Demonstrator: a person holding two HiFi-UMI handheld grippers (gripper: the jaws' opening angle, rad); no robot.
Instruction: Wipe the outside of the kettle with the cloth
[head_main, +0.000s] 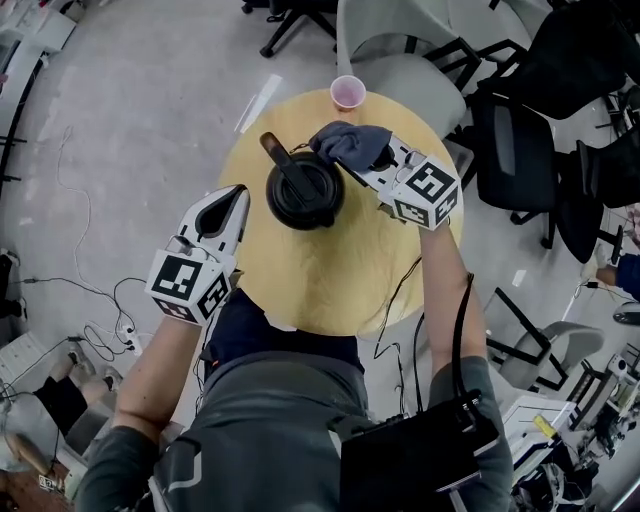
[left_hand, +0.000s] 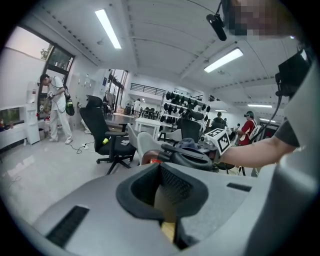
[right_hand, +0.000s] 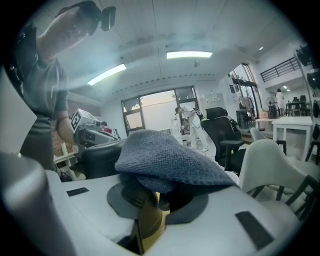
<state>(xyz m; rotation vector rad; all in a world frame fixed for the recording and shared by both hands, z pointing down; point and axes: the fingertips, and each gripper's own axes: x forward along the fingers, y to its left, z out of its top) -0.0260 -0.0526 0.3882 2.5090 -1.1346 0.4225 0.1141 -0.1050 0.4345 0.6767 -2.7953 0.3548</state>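
My right gripper (head_main: 372, 168) pinches the blue cloth (head_main: 348, 143) right by the black kettle (head_main: 303, 192). My left gripper (head_main: 236, 200) is closed tight, holding nothing.

Bright ceiling strip lights (left_hand: 109, 29) give even light; both gripper views bend and darken at their edges.

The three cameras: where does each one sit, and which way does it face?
Head view: on the person's head, facing down at table, kettle, both forearms, left gripper, right gripper.
Left gripper view: on that gripper, facing the kettle; right forearm shows.
Right gripper view: on that gripper, facing past its cloth to the kettle; torso shows.
Shared: the kettle, in all three.
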